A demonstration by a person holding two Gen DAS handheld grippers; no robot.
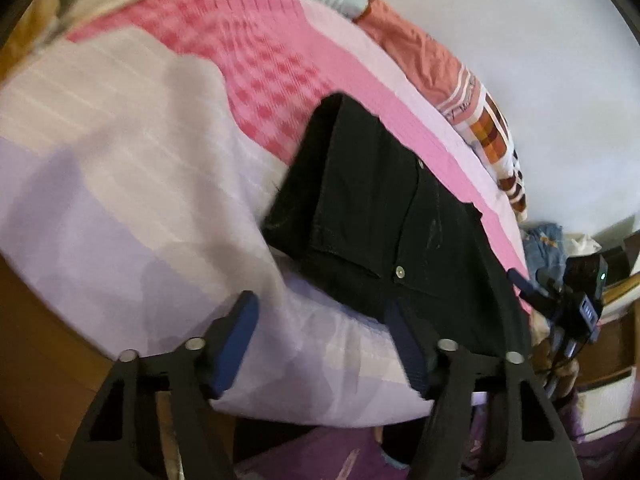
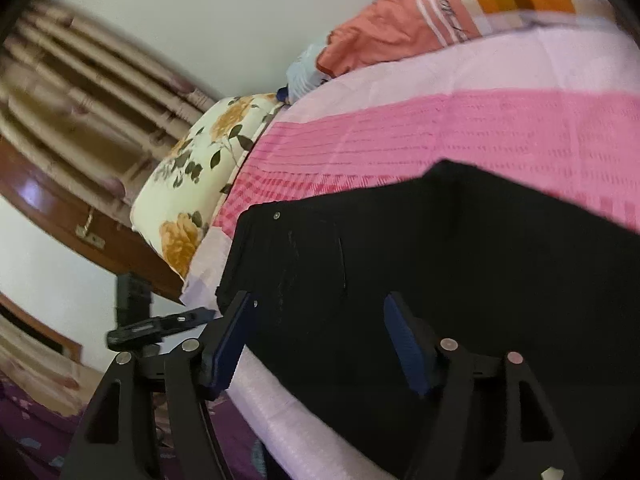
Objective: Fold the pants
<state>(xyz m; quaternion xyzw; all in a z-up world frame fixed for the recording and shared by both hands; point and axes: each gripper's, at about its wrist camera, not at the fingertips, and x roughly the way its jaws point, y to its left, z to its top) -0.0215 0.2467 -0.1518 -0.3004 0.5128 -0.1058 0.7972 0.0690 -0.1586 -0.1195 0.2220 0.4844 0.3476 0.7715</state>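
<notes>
Black pants (image 1: 380,208) lie folded on the pink and lilac bedsheet (image 1: 120,168), waist end with its metal button (image 1: 399,270) toward the bed's near edge. My left gripper (image 1: 320,300) is open above the sheet's edge. Its right finger (image 1: 404,340) is at the waistband, its left finger over bare sheet, and nothing is gripped. In the right wrist view the pants (image 2: 440,260) fill the lower middle. My right gripper (image 2: 318,298) hovers open over them, with the cloth below its pads and not pinched. The right gripper's body (image 1: 576,304) shows at the bed's right edge.
An orange and checked blanket (image 1: 420,56) lies along the far side by the white wall. A floral pillow (image 2: 200,172) sits at the bed's head, beside a wooden frame (image 2: 80,216) and curtains (image 2: 80,92). Purple fabric (image 1: 320,452) covers the floor below. Clothes (image 1: 548,248) are piled at the right.
</notes>
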